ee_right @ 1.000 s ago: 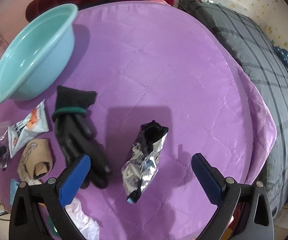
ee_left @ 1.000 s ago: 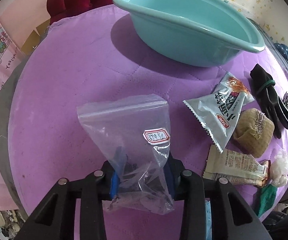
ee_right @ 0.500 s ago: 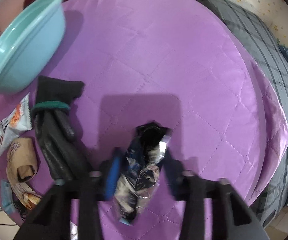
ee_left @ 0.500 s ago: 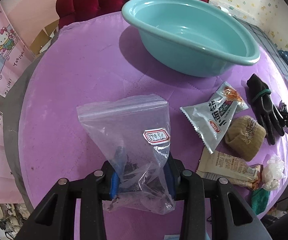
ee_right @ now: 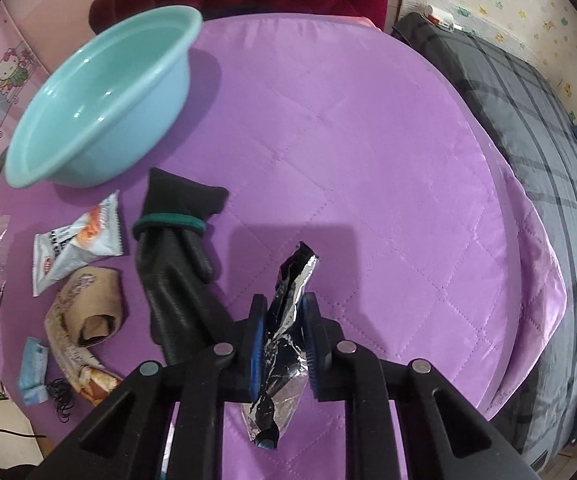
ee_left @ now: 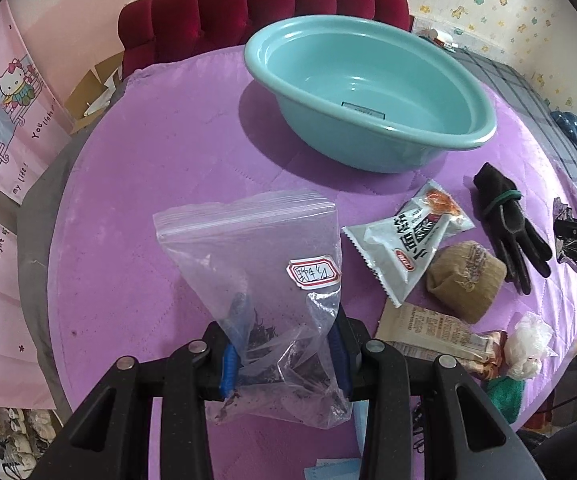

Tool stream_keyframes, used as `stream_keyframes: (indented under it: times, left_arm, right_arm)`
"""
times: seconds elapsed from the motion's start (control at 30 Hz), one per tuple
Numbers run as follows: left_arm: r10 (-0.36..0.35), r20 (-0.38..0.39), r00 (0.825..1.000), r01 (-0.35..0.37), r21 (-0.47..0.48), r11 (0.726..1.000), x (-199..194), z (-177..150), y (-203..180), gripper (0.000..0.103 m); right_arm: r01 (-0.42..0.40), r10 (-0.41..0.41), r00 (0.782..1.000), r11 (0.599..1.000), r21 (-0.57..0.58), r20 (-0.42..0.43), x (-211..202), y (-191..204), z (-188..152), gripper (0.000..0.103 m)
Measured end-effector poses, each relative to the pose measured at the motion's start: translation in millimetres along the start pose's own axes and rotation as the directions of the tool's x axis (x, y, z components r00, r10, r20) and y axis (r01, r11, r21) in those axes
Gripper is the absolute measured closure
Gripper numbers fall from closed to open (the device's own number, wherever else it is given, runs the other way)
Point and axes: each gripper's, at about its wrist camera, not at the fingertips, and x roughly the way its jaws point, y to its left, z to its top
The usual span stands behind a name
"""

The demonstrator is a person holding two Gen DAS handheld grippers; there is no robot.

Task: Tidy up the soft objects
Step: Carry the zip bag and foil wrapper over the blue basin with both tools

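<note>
A zip bag (ee_left: pixel 264 280) is pinched by the steeply down-tilted left gripper (ee_left: pixel 284 354); a foil packet (ee_right: pixel 286 328), just closed on, is clamped by the right gripper (ee_right: pixel 282 344), also tilted down over the quilt (ee_right: pixel 368 160).

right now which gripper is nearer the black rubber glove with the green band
Right. The right gripper, shut on a crumpled foil wrapper, sits just beside the glove's fingers. The left gripper, holding a clear zip bag, is across the snack packets from it.

We see a clear zip bag (ee_left: pixel 256 280) holding dark bits, and a crumpled foil packet (ee_right: pixel 284 328), both upright, each pinched at its lower part.
</note>
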Motion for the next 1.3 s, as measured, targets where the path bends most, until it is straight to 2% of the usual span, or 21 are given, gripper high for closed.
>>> stream_keyframes:
  times: [0.37,0.8,1.3]
  left_arm:
    - [-0.036,0.049,0.998,0.034,0.025,0.999,-32,12,-10,0.062]
    - [-0.077,0.093,0.993,0.071,0.073,0.995,-65,42,-27,0.062]
    - [-0.132,0.123,0.984,0.117,0.121,0.986,-70,87,-40,0.062]
  right_arm:
    - [-0.042,0.045,0.998,0.998,-0.053,0.041,-38,18,-3,0.086]
    - [-0.077,0.090,0.991,0.988,-0.131,0.096,-78,60,32,0.086]
    - [-0.120,0.148,0.978,0.976,-0.184,0.147,-97,93,78,0.085]
